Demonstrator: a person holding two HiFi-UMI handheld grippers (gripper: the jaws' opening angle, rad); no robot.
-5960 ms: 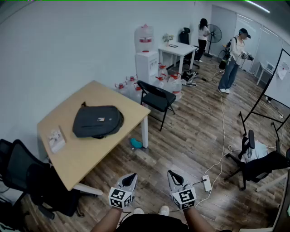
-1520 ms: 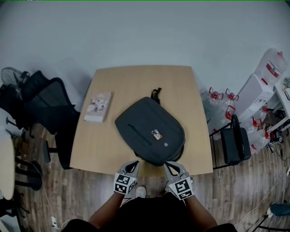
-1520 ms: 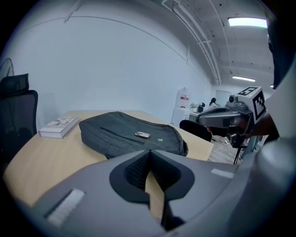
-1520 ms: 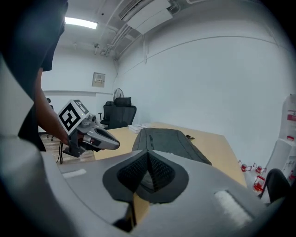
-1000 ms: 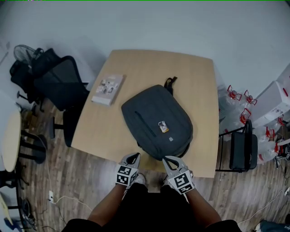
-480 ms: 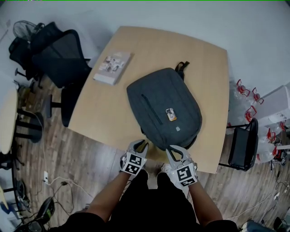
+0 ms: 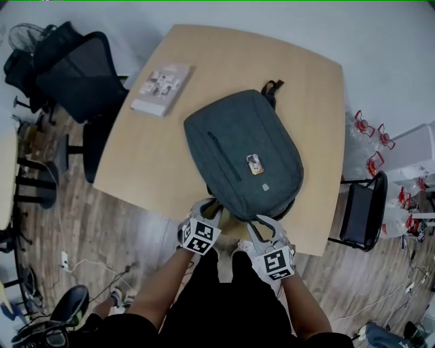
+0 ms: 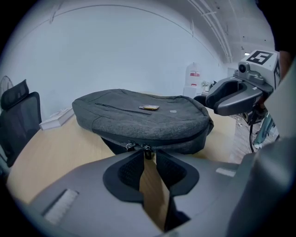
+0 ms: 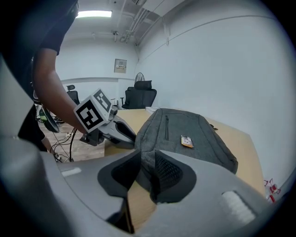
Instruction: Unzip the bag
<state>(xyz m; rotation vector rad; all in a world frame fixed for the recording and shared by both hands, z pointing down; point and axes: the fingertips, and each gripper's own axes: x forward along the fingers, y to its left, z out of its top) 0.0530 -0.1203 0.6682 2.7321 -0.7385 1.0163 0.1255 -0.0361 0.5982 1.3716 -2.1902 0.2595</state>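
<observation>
Holding left gripper (image 7: pixel 211 206) at 6 o'clock edge of bag (image 7: pixel 242 162) on table (image 7: pixel 136 156), narrowly parted, 1 zip pull (image 8: pixel 147 153) at tips, contact unclear. Just been opening right gripper (image 7: pixel 262 224), bag hem between. Zip hidden from head view.

**A:** What kind of place is shown?

**B:** An office. Upper left: black swivel chairs (image 7: pixel 78 71). Centre: plain wooden table (image 7: pixel 224 61). Right edge: water-cooler jugs (image 7: pixel 361 129). Lower left: plank floor (image 7: pixel 136 231) with trailing cables (image 7: pixel 88 268). Right gripper view, top: ceiling strip light (image 9: pixel 95 14).

Book (image 7: pixel 162 88) on table (image 7: pixel 309 75); black office chair (image 7: pixel 76 68) beside.
</observation>
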